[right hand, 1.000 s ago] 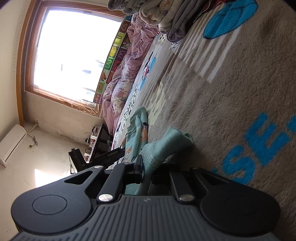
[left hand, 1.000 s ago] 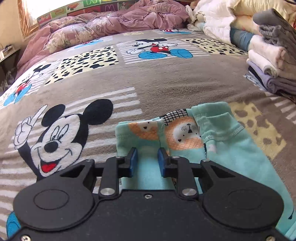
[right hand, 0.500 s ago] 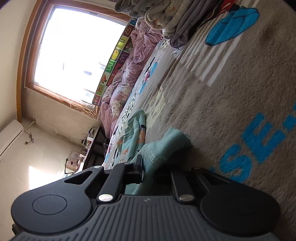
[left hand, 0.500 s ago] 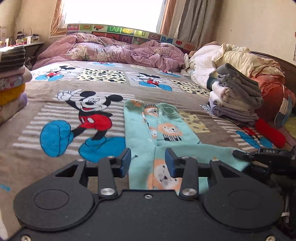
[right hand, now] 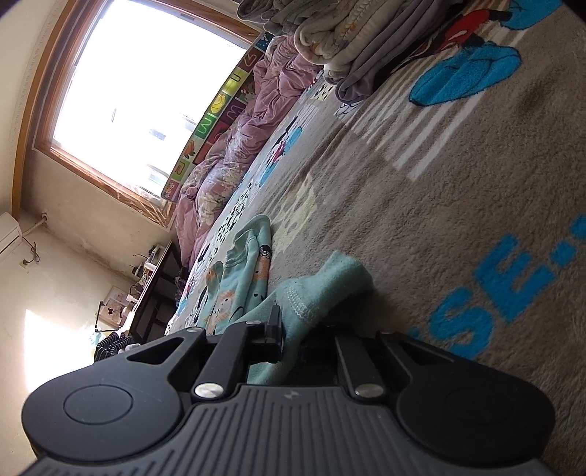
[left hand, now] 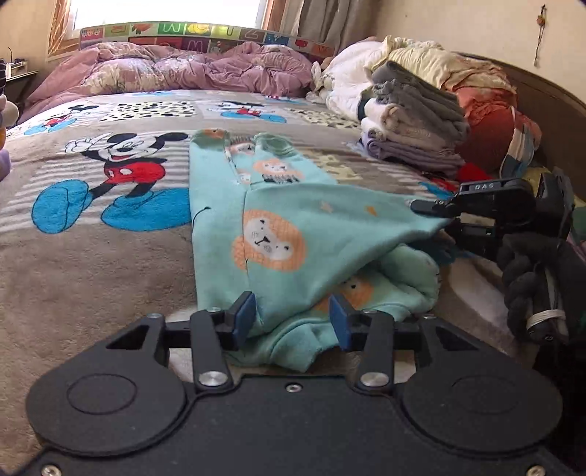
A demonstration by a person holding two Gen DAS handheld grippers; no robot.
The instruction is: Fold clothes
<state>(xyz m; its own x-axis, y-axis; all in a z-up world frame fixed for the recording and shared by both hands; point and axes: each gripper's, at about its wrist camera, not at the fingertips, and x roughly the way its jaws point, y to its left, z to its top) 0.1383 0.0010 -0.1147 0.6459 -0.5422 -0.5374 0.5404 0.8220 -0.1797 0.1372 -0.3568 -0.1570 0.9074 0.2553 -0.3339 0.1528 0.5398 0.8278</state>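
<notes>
Pajamas (left hand: 278, 227) in soft green with orange lion faces lie on the big blanket (left hand: 91, 263) that covers the bed, seen first from the left wrist camera. They stretch from the near edge up toward the far middle, just right of the cartoon mouse (left hand: 124, 164). The left gripper (left hand: 291, 320) sits at the near end of the pajamas, and its jaws are opening. A bunched bit of the cloth lies between its blue pads (left hand: 244, 318), but the pads do not squeeze it. On the right, the right gripper (left hand: 436, 208) pinches a corner of the pajamas and lifts it, so the cloth rises like a little tent. A gloved hand (left hand: 538, 282) holds that tool. Far on the right sits a stack of folded clothes (left hand: 414, 124), and a pink quilt (left hand: 175, 69) is piled at the far end under the window (left hand: 164, 14). From the right wrist camera the picture is tipped on its side. Here the right gripper (right hand: 293, 329) is closed tight on a stitched green edge of the pajamas (right hand: 307, 296). More of the pajamas lie farther off on the blanket (right hand: 457, 175). The folded stack (right hand: 348, 40) is at the top.
</notes>
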